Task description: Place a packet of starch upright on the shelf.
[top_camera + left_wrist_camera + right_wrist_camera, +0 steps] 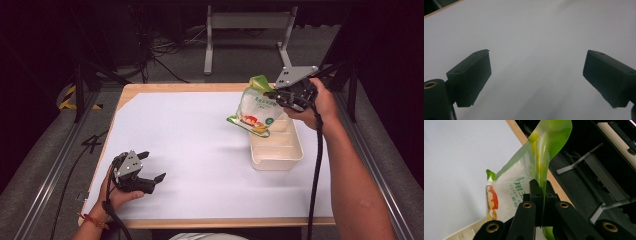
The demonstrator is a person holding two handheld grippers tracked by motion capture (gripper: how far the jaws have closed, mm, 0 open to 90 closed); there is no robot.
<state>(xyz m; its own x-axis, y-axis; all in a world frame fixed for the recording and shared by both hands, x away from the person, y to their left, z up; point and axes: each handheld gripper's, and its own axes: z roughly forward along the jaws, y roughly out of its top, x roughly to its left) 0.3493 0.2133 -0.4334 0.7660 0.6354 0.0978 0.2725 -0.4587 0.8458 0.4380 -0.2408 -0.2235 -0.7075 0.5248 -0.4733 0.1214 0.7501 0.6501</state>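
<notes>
right gripper (274, 96): you have it clenched on the green top edge of the pouch (255, 112), only a thin strip of film between the jaws
pouch: hangs tilted in the air over the far end of the cream tray (278, 159), its lower corner just above the tray
slip risk: your hold is on a narrow seam; if you swing fast, the pouch's weight could pull the film out and drop it on the tray rim or the table (190, 145)
snag risk: lift too little and the low corner may catch the tray wall and drag the tray
left gripper (150, 175): released, jaws wide apart, resting low near the front edge of the table, holding nothing
</notes>
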